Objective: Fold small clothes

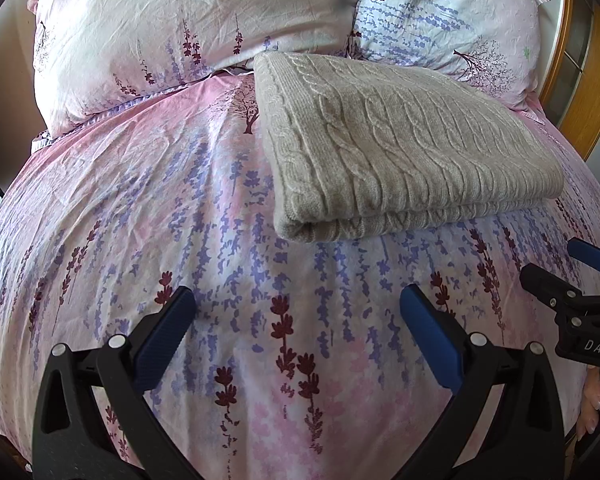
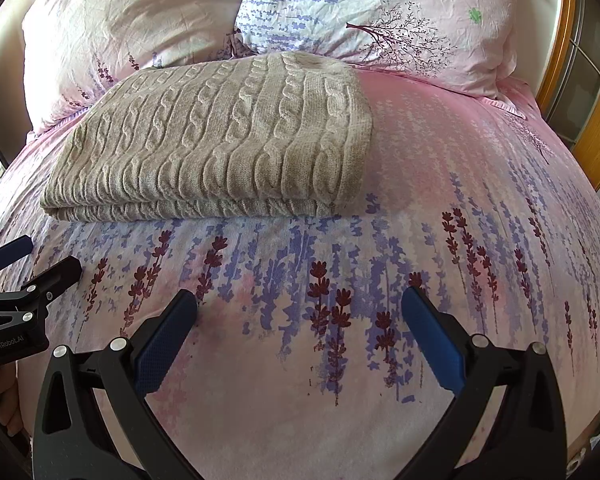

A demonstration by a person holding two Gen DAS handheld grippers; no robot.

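The bed [image 1: 148, 216] is filling both views, its pink cover printed with purple and dark red flower sprigs and small trees. Two pillows in matching fabric are leaning at its far end: in the left wrist view, the left pillow [image 1: 172, 28] is sitting at 11 o'clock and the right pillow [image 1: 456, 20] at 1 o'clock. A wooden frame [image 1: 592, 92] is showing at 3 o'clock beyond the bed edge.

The grey cable-knit sweater [image 1: 404, 148] is lying folded into a neat rectangle on the cover, its far edge just below the gap between the pillows. In the left wrist view it is sitting at 1 o'clock from centre; in the right wrist view the sweater [image 2: 220, 136] is sitting at 11 o'clock. Its layered fold edge is facing the cameras.

The left tongs [image 1: 298, 308] are hanging spread wide over bare cover at 6 o'clock, holding nothing, well apart from the sweater. The right tongs [image 2: 300, 312] are likewise standing spread and empty over the flower print. Each pair is appearing at the edge of the other's view, at 4 o'clock in the left view and 8 o'clock in the right.
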